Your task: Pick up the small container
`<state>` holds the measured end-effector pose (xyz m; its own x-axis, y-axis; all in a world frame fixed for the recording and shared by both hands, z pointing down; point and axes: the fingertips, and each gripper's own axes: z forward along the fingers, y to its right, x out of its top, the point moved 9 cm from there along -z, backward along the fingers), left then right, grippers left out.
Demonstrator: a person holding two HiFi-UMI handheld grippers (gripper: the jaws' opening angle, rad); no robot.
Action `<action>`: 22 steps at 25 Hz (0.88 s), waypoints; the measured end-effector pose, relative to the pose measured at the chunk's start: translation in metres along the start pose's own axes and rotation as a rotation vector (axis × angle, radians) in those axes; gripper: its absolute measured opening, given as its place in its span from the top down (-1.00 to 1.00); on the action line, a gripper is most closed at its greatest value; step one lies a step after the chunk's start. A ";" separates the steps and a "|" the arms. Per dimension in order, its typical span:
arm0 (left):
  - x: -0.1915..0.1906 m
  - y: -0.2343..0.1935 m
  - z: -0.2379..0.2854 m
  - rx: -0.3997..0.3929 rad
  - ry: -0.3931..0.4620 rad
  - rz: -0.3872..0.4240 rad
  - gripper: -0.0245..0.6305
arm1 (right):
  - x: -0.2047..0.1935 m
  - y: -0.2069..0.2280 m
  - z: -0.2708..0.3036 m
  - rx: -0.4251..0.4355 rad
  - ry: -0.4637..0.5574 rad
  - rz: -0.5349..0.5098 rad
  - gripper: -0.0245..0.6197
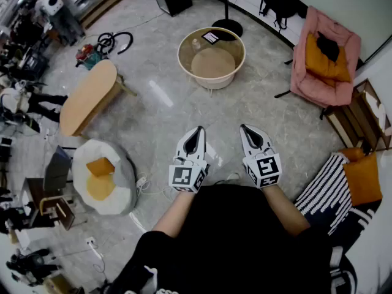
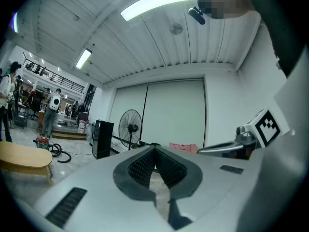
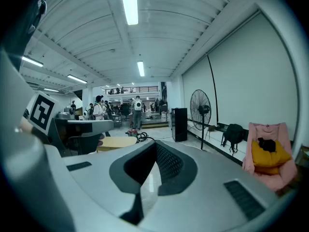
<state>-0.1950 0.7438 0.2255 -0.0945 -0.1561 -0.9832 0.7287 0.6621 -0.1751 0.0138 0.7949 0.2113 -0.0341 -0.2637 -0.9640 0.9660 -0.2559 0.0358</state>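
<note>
Head view: the left gripper (image 1: 198, 129) and right gripper (image 1: 244, 127) hang low over the grey stone-look floor (image 1: 159, 109). Each has its jaws pressed together on nothing, and the cubes carry black-and-white square markers. The small container (image 1: 196, 44) stands on the round table (image 1: 211, 82) well ahead, near a dark card (image 1: 211, 37). A pink armchair (image 1: 324, 60) sits right, a wooden bench (image 1: 89, 97) left.

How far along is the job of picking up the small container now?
Done: nothing yet. The small container stands on the round table, well ahead of both grippers. In hand: nothing; the left gripper and right gripper hang side by side over the floor, jaws together, empty. Left: approach the table, open a gripper, close on the container, lift it.
</note>
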 end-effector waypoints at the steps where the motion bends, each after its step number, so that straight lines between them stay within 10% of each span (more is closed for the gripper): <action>1: -0.001 0.005 0.000 0.001 0.013 0.006 0.86 | -0.005 0.006 -0.003 -0.011 0.000 0.006 0.88; 12: -0.020 0.033 0.014 0.014 -0.005 0.001 0.86 | -0.023 0.025 -0.018 0.118 0.075 0.010 0.87; 22: -0.030 -0.005 0.078 -0.046 0.008 -0.006 0.86 | -0.029 0.061 0.022 0.016 0.014 -0.009 0.87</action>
<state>-0.1434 0.6878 0.2596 -0.1045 -0.1548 -0.9824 0.6960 0.6942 -0.1834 0.0680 0.7666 0.2471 -0.0392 -0.2486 -0.9678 0.9614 -0.2734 0.0312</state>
